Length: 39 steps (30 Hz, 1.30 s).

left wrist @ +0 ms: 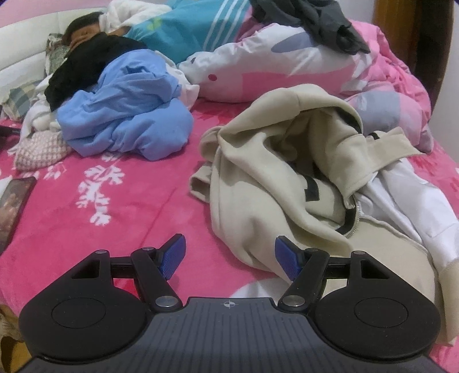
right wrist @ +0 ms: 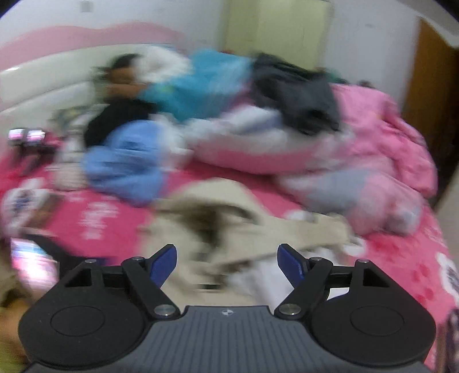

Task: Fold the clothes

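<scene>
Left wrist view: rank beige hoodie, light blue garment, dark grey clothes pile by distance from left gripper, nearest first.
From the left gripper:
1. Beige hoodie, just ahead, right, beside the right fingertip.
2. Light blue garment, mid-bed, left.
3. Dark grey clothes pile, far back on the pink duvet, right.

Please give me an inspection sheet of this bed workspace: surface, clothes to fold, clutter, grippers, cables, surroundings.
Surface: pink bedsheet with white snowflake print.
Job's things: beige hoodie crumpled, unfolded, over a white garment; blue garment bunched behind; dark grey garment on the pink quilt.
Clutter: phone at the sheet's left edge; a person lying at the headboard.
Grippers: left gripper open, empty; right gripper open, empty, its view blurred.
Cables: nothing seen.
Surroundings: white headboard, wooden door.
</scene>
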### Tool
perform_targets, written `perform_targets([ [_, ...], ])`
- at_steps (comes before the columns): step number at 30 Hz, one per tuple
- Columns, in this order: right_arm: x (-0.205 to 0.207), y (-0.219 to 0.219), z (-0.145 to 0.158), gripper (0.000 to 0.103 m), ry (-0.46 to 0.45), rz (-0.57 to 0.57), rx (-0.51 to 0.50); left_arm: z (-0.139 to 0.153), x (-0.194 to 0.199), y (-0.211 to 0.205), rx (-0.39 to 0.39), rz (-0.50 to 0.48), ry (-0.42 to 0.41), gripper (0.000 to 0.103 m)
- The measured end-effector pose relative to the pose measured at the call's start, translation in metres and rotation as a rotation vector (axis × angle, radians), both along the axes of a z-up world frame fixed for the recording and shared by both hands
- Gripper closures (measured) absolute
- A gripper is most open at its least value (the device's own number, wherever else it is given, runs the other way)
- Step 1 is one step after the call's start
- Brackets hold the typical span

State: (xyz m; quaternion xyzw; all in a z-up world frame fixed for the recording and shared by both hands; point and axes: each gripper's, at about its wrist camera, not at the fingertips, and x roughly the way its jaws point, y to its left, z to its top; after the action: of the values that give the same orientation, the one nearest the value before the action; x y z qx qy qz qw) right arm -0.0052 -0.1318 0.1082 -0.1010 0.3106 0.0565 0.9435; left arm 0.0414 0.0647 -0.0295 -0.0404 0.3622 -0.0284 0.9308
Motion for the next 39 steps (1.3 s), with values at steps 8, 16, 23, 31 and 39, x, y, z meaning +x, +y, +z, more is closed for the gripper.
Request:
perform_targets([
  [8,-0.009,-0.145,-0.109,0.023,0.100,-0.177,0.288,-0.020,-0.010,-0.034,-0.101,-0.249,0.022,0.024],
  [16,-0.065,-0.141,-0.153,0.023,0.069,-0.197,0.402,-0.049,-0.011,-0.066,-0.059,-0.218,0.025,0.044],
  [23,-0.097,-0.124,-0.165,0.027,0.012,-0.201,0.371,-0.037,-0.020,-0.044,-0.165,-0.115,-0.078,0.093],
  [31,-0.098,-0.122,-0.146,0.029,-0.071,-0.211,0.300,0.043,-0.051,0.014,-0.142,-0.046,-0.354,0.094],
  [39,-0.096,-0.132,-0.149,0.031,-0.062,-0.251,0.318,0.075,0.010,0.088,0.065,0.106,-0.391,0.089],
])
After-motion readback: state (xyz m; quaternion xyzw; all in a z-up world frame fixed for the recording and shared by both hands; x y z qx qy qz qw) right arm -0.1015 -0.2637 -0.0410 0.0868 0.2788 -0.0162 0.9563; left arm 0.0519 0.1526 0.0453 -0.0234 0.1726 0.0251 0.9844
